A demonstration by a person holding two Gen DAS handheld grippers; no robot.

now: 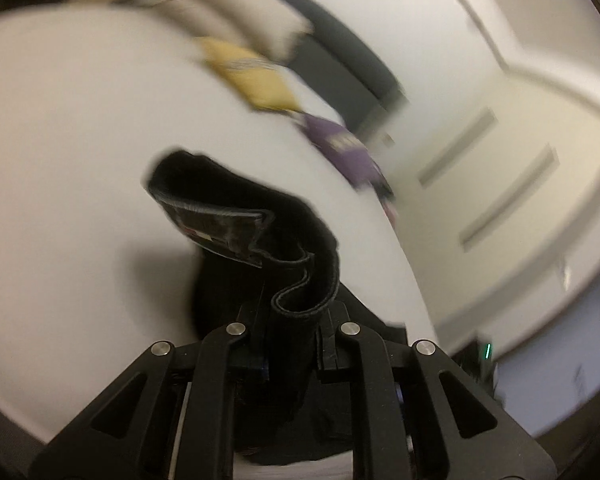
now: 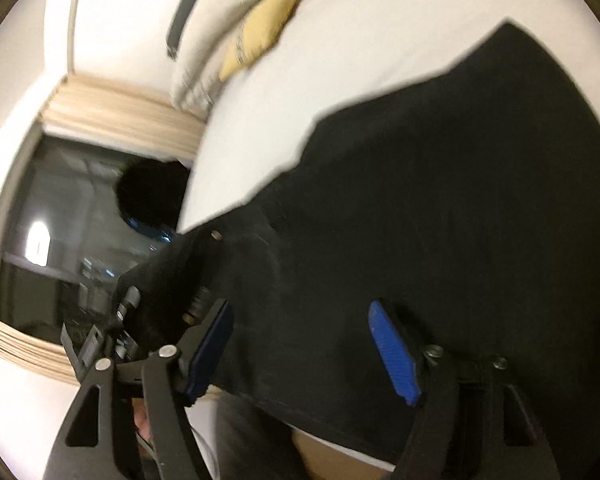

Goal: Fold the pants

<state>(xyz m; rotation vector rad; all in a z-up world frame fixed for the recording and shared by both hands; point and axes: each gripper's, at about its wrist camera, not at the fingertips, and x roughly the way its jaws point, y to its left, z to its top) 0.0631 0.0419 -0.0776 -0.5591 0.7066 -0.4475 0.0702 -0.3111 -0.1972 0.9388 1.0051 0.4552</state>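
Observation:
The black pants (image 2: 440, 184) lie spread over the white bed (image 2: 340, 60) in the right wrist view. My right gripper (image 2: 300, 344) is open, its blue pads (image 2: 394, 352) held just above the pants near their lower edge, gripping nothing. In the left wrist view my left gripper (image 1: 292, 320) is shut on the waistband of the black pants (image 1: 240, 216), which stands up bunched from the jaws, with the inner label showing, over the white bed (image 1: 80, 140). The left gripper body also shows in the right wrist view (image 2: 172, 280).
A yellow pillow (image 1: 248, 72), a purple cushion (image 1: 344, 148) and white pillows (image 1: 220, 12) lie along the bed's far side. A white wardrobe door (image 1: 520, 140) stands beyond. In the right wrist view a dark window (image 2: 60, 240) with beige curtains is left of the bed.

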